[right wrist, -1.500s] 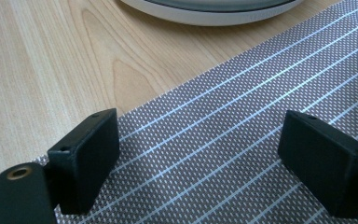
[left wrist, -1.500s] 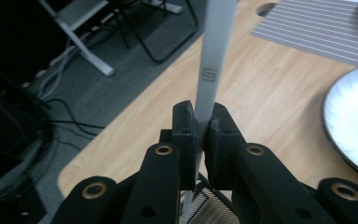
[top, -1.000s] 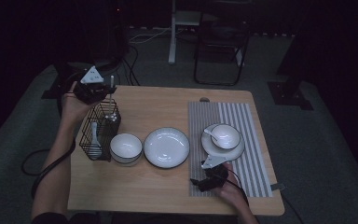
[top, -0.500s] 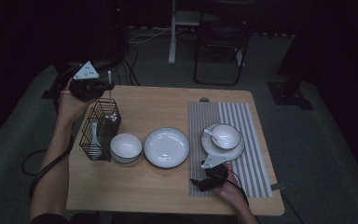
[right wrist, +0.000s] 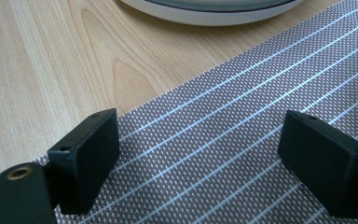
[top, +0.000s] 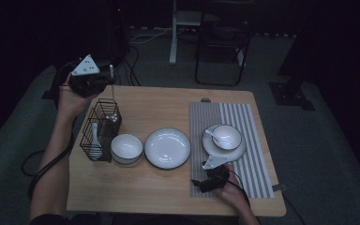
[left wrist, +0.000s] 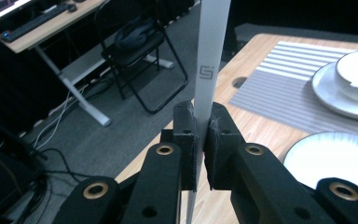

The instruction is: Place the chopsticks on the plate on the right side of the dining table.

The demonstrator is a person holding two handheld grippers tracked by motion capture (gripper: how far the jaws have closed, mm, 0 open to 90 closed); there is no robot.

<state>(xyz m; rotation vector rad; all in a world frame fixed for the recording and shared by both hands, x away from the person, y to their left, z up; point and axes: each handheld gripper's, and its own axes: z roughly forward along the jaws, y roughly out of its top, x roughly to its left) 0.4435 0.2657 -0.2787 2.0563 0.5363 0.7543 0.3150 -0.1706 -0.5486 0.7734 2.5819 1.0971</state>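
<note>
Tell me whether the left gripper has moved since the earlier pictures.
Yes. The left gripper, shut on a white utensil handle, has risen farther above the wire basket.

Dim office: desk (left wrist: 51, 25), keyboard (left wrist: 37, 21), folding chair (top: 222, 42)

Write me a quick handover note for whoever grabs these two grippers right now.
Left gripper: shut on a white chopstick, held upright above the black wire caddy at the table's left edge.
Right gripper: open, nothing between its jaws, resting low over the striped placemat.
Things: a white spoon stands in the caddy; an empty bowl and plate sit beside it; a bowl with a spoon on a saucer is on the placemat.
Done: chopstick gripped and lifted.
Left: probably carry it over and set it down at the place setting.
</note>
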